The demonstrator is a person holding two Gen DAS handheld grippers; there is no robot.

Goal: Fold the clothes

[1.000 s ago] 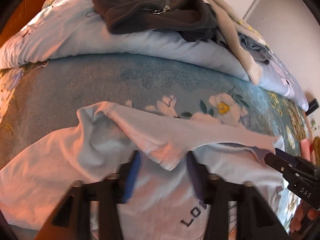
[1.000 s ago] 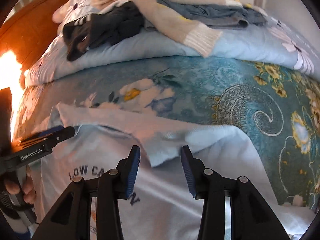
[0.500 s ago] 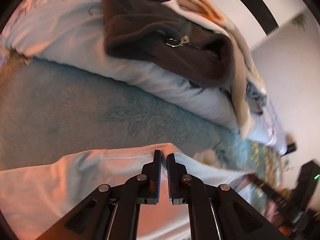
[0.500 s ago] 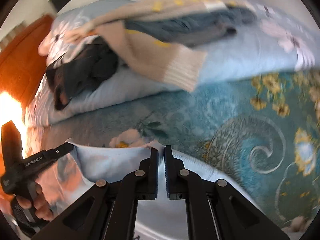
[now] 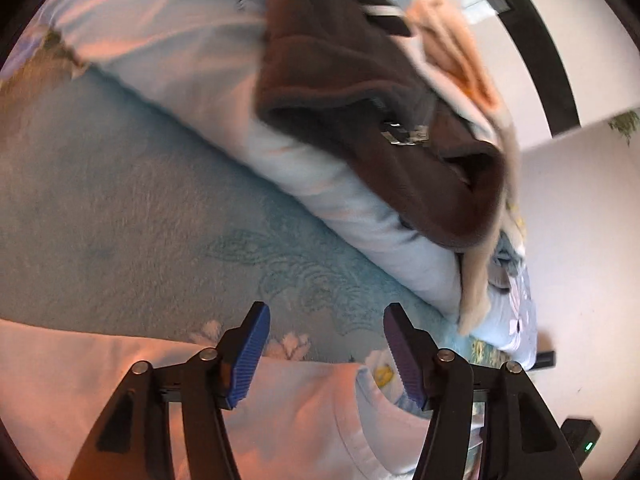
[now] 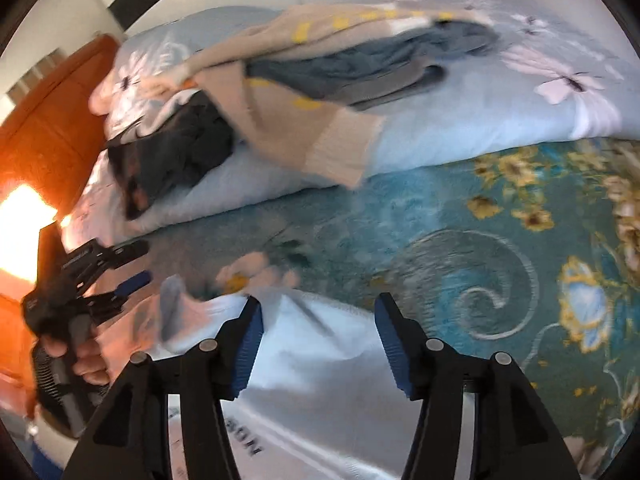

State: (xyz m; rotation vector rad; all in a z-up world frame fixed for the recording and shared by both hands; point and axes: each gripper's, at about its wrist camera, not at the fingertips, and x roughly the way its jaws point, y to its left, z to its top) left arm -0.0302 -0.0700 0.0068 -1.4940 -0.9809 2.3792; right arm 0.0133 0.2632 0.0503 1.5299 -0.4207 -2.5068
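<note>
A pale blue T-shirt (image 5: 304,408) with dark lettering lies flat on the teal floral blanket (image 5: 120,220). My left gripper (image 5: 326,350) is open and empty just above the shirt's far edge. My right gripper (image 6: 318,344) is open and empty over the same shirt (image 6: 320,380), near its far edge. The left gripper also shows in the right wrist view (image 6: 132,276), open, at the shirt's left corner, with the hand holding it.
A folded pale blue quilt (image 6: 480,128) lies across the far side of the bed. On it sit a dark brown jacket (image 5: 360,100), a beige sweater (image 6: 288,112) and grey-blue clothes (image 6: 360,68). An orange wooden headboard (image 6: 52,140) stands at the left.
Both grippers closed on the shirt's folded-over edge, carried it toward the quilt, and have now opened and let it go. The shirt lies flatter.
</note>
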